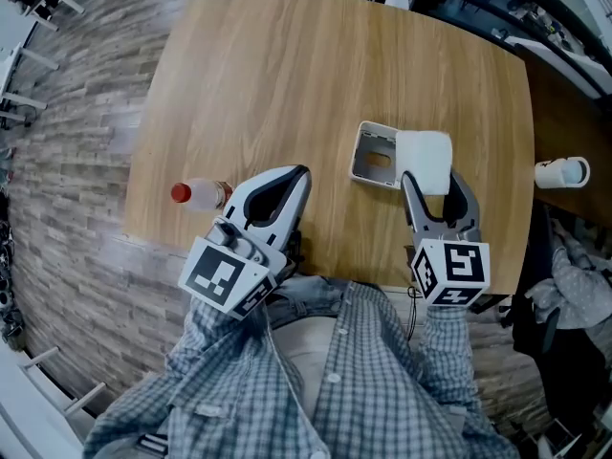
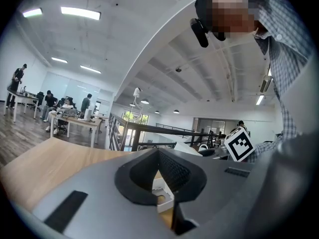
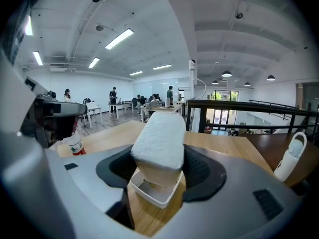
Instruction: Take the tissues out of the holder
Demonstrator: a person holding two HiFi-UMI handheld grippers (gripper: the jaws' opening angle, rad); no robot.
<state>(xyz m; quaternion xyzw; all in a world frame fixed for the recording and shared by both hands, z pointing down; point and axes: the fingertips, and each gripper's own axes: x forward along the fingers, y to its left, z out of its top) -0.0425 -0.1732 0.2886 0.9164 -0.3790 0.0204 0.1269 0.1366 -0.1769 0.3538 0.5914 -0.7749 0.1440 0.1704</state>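
Note:
A white tissue pack [image 1: 424, 159] is clamped between the jaws of my right gripper [image 1: 430, 176], which is shut on it. It hangs just over the right end of the grey-white holder [image 1: 373, 156], whose open top shows an empty inside. In the right gripper view the tissue pack [image 3: 158, 137] fills the gap of the right gripper [image 3: 159, 156], with the holder [image 3: 152, 189] directly below it on the table. My left gripper [image 1: 299, 173] is shut on nothing, to the left of the holder. In the left gripper view the left gripper [image 2: 158, 151] has its tips together, and the holder [image 2: 162, 195] shows through them.
A clear bottle with a red cap [image 1: 196, 194] lies on the wooden table [image 1: 287, 75] beside the left gripper; the bottle [image 3: 75, 143] also shows in the right gripper view. A white mug [image 1: 561, 172] stands on a darker table at the right. The person's checked shirt [image 1: 373, 371] is at the table's near edge.

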